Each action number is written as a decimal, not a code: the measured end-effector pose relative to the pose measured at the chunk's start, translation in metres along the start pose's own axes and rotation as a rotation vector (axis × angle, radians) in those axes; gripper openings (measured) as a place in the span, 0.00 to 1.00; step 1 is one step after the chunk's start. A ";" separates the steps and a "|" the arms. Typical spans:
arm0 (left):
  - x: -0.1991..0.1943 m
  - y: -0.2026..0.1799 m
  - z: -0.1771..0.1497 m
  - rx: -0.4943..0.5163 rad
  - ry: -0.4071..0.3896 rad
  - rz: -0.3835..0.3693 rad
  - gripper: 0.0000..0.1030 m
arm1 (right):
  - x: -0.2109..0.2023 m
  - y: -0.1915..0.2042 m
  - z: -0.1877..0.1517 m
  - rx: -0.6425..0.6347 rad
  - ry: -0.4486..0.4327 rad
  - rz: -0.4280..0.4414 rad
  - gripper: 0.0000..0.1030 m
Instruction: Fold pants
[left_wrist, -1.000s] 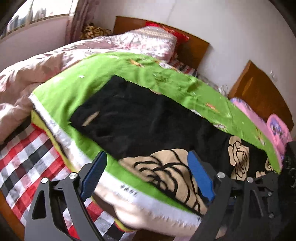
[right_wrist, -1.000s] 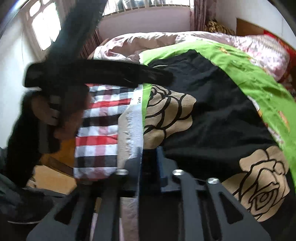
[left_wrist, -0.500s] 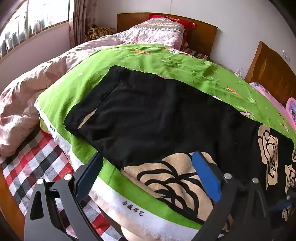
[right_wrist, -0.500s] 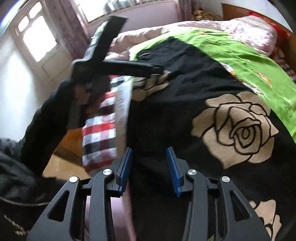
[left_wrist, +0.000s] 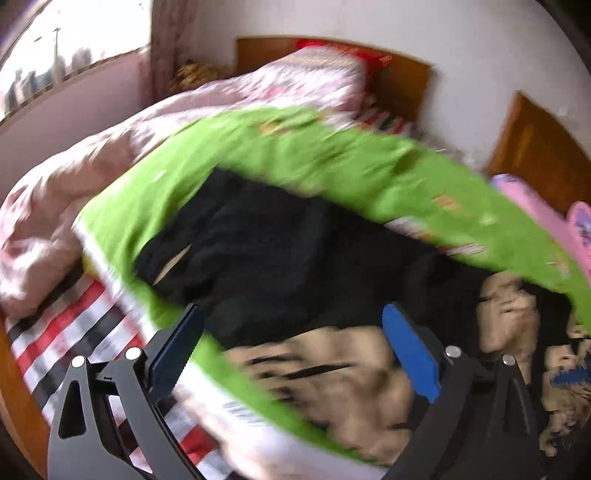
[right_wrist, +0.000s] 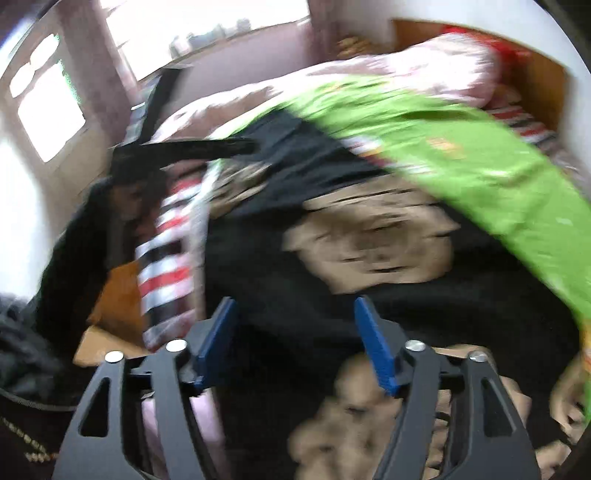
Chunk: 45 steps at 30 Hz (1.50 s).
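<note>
Two handheld grippers hover over a bed as black pants (left_wrist: 266, 251) lie spread on a green blanket (left_wrist: 332, 158), both views smeared by motion blur. Seen from the left wrist camera, the left gripper (left_wrist: 291, 354) fills the lower part of the frame with its blue-padded fingers (left_wrist: 410, 354) spread wide apart and nothing between them; the pants sit just above it at centre frame, one end reaching toward the left of the picture. Below and to the right of the pants, a black fabric printed with tan roses (left_wrist: 332, 369) covers the near edge of the bed; whether it belongs to the pants or the bedding cannot be told through the blur. Red, white and black checked bedding (left_wrist: 66, 332) shows at lower left, a pink quilt (left_wrist: 66, 210) at left, and a wooden headboard (left_wrist: 402, 85) against the wall at upper centre.

From the right wrist camera, the right gripper (right_wrist: 295, 339) sits at bottom centre, its fingers likewise held apart and gripping nothing, hovering above the dark cloth. The pants (right_wrist: 291, 147) appear at upper centre, the green blanket (right_wrist: 461, 155) sweeping across the upper right. The left gripper (right_wrist: 192, 147) shows as a dark blur at upper left, in front of a bright window (right_wrist: 48, 114).
</note>
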<state>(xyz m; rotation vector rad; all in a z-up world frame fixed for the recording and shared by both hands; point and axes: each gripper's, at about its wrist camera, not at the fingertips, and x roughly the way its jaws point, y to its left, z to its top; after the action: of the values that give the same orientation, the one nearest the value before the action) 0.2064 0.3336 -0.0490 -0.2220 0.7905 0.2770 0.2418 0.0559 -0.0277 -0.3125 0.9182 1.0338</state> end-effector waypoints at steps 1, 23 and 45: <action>-0.004 -0.018 0.006 0.044 -0.013 -0.026 0.95 | -0.007 -0.014 0.000 0.038 -0.019 -0.070 0.68; 0.061 -0.097 0.014 0.233 0.164 0.054 0.99 | -0.120 -0.107 -0.186 0.427 0.058 -0.440 0.84; 0.007 -0.014 0.008 -0.143 -0.075 -0.185 0.98 | -0.176 -0.045 -0.184 0.449 -0.178 -0.633 0.85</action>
<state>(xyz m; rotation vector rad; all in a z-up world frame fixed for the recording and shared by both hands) 0.2206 0.3242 -0.0473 -0.4142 0.6716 0.1662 0.1526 -0.1859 -0.0107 -0.1137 0.7876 0.2554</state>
